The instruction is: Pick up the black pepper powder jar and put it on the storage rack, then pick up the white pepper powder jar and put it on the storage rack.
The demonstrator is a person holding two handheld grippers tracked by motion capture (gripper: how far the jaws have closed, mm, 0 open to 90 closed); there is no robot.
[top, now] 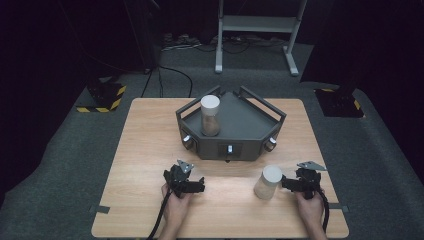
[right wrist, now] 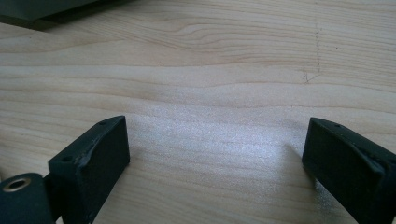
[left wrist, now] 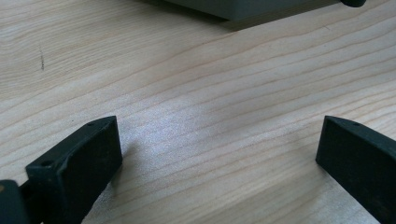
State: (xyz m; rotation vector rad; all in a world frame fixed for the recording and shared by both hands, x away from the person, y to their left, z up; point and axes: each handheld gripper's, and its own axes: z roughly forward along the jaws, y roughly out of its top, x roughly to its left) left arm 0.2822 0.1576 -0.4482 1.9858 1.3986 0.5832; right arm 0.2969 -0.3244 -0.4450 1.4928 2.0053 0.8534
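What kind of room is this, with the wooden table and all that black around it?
Probably a lab or recording studio set up for filming handling work. A lone wooden table stands on grey carpet among dark curtains, hazard-striped stand bases sit on the floor, and cables trail toward a metal frame behind.

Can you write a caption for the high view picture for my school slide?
Two hand-held grippers, left and right, rest open on a wooden table near two white-capped jars.

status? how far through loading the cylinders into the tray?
Done: one cylinder stands upright in the grey tray. In hand: nothing; the left gripper and right gripper are both open over bare table. Left: the second cylinder stands beside the right gripper, ungrasped.
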